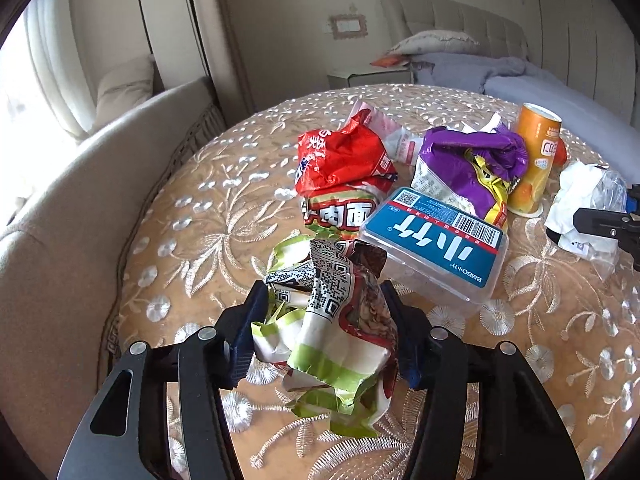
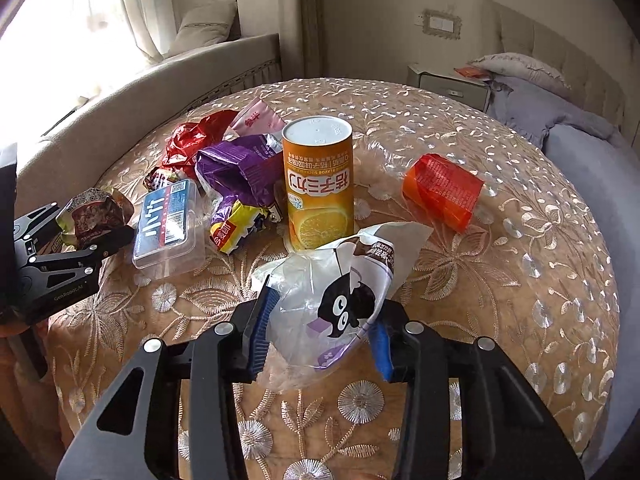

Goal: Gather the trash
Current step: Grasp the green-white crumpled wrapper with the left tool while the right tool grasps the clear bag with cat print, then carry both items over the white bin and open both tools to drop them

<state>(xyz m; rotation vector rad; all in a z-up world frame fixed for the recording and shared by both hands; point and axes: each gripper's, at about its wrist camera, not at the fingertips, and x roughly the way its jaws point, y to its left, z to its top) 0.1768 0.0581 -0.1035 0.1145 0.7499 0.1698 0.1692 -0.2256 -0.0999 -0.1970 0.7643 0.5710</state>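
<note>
Crowding tablecloth (image 2: 460, 300): orange can (image 2: 318, 184), purple wrapper (image 2: 240, 168), clear box (image 2: 166, 224)

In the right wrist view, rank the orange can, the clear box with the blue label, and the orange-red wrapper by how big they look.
1. orange can, largest.
2. clear box with the blue label.
3. orange-red wrapper, smallest.
The box and wrapper look close in size; the box is foreshortened near the frame's left side, so that order is unsure.

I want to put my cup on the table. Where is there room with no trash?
Bare cloth lies along the far rim of the table behind the orange can, and on the right beyond the red-orange wrapper. It is crowded on the left, around the purple bag, the red bag and the blue-labelled plastic box.
</note>
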